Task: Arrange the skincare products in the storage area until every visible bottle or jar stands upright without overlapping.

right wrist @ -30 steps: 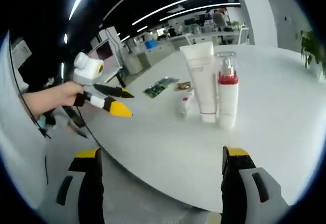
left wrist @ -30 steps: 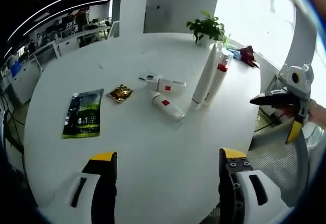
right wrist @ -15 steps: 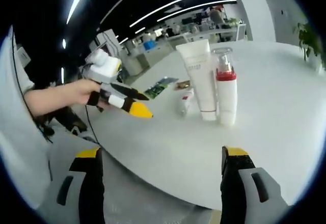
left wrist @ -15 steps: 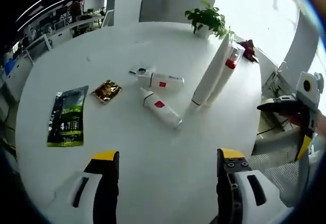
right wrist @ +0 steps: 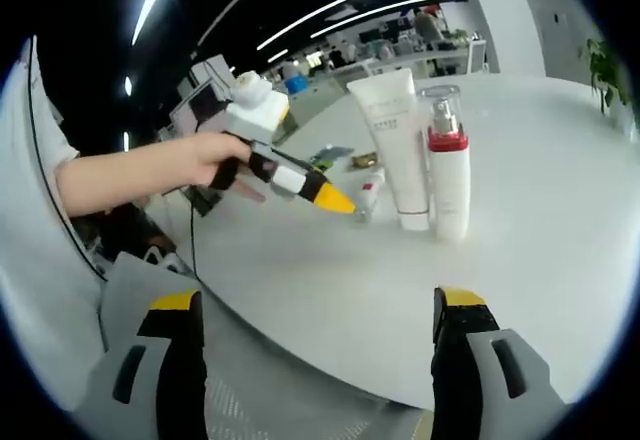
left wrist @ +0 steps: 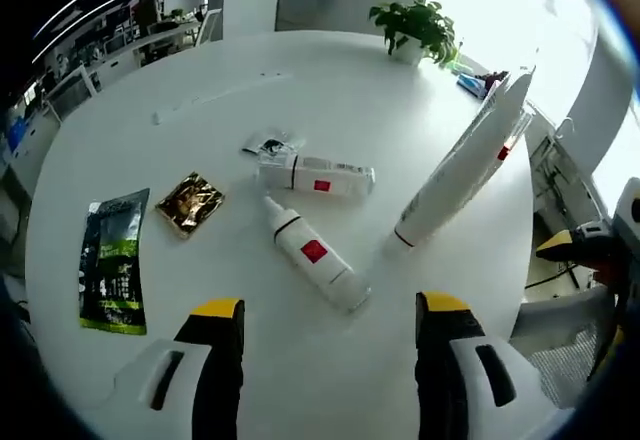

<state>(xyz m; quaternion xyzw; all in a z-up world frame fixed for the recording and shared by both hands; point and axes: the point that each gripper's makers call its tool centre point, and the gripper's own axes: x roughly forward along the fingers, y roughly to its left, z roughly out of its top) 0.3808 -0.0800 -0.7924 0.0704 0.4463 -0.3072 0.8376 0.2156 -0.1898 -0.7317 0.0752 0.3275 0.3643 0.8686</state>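
Two white bottles with red labels lie on the round white table (left wrist: 150, 80): one (left wrist: 318, 175) farther off, one (left wrist: 312, 252) just ahead of my left gripper (left wrist: 328, 306), which is open and holds nothing. A tall white tube (left wrist: 455, 175) stands on its cap, and a pump bottle with a red collar (left wrist: 510, 140) stands right behind it. In the right gripper view the tube (right wrist: 392, 145) and the pump bottle (right wrist: 447, 175) stand side by side. A hand holds the left gripper (right wrist: 335, 200) over the table near a lying bottle (right wrist: 370, 197). My right gripper (right wrist: 320, 302) is open, off the table's edge.
A green packet (left wrist: 113, 272), a gold packet (left wrist: 190, 200) and a small sachet (left wrist: 265, 143) lie left of the bottles. A potted plant (left wrist: 420, 25) stands at the far edge. The right gripper (left wrist: 590, 250) shows beyond the table's right edge.
My left gripper has moved forward over the table, and the lying bottles are now closer to its jaws. The right gripper has stayed about where it was.
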